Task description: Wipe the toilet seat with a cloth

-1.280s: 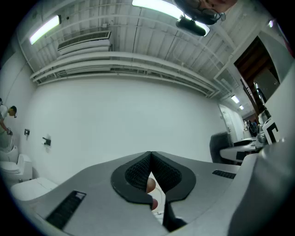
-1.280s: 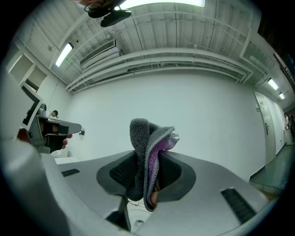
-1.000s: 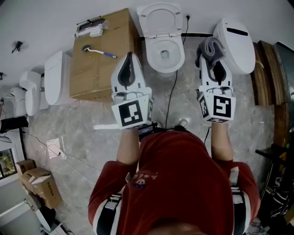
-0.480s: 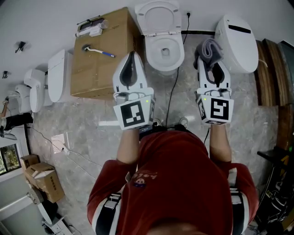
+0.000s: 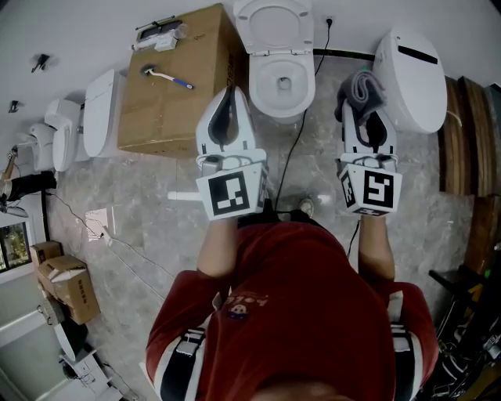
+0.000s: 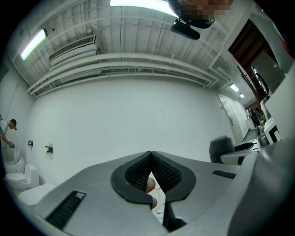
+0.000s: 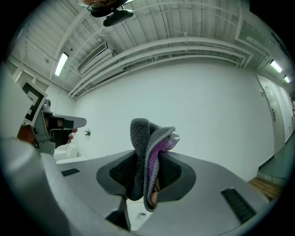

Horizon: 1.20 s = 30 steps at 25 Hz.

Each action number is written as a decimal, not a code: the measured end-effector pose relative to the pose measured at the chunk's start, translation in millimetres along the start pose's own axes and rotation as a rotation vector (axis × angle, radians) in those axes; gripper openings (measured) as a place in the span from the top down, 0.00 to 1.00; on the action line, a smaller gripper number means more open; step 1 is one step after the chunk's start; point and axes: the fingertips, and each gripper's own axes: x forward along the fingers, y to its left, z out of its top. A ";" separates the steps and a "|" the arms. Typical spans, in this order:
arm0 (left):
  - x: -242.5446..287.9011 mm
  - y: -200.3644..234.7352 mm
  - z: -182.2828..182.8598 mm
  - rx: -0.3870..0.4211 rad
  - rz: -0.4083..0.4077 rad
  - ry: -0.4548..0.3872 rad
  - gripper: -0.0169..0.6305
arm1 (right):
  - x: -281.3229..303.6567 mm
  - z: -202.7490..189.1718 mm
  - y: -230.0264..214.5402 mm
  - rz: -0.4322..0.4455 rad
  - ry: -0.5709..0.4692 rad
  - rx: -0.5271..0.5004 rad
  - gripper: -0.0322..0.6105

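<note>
Between the pads of the right gripper [image 5: 362, 110] sits the cloth [image 7: 148, 143], clamped and standing up out of the jaws in a folded bunch; the right gripper view shows its grey outer face and a purple inner face, while the head view shows only a grey lump at the jaw tips, near the left edge of a closed-lid toilet [image 5: 411, 74]. Left of the cloth and a little farther off is the open toilet, its toilet seat [image 5: 261, 82] down around the bowl and its lid [image 5: 274, 19] raised against the wall; cloth and seat are apart. The left gripper [image 5: 227, 92] is held near this toilet's left side; the left gripper view shows its ribbed pads pressed together with nothing between them. A black cable [image 5: 291, 157] runs across the marble floor [image 5: 141, 219] between the two grippers. Farther left stands a cardboard box [image 5: 168, 110] with a brush [image 5: 167, 77] on top, then more white toilets [image 5: 98, 117]; only the left gripper view shows a person [image 6: 5, 131] at that far left side.
</note>
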 end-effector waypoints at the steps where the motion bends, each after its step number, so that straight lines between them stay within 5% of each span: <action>1: 2.1 0.1 -0.3 -0.003 0.001 -0.003 0.95 | 2.3 -0.7 -1.6 0.002 0.000 0.003 0.78; 24: 145.8 166.4 -40.4 -0.112 -0.093 -0.061 0.95 | 195.4 7.8 95.2 -0.090 0.044 -0.094 0.78; 30: 179.7 171.8 -52.5 -0.124 -0.131 -0.053 0.95 | 226.8 1.2 95.6 -0.106 0.069 -0.110 0.78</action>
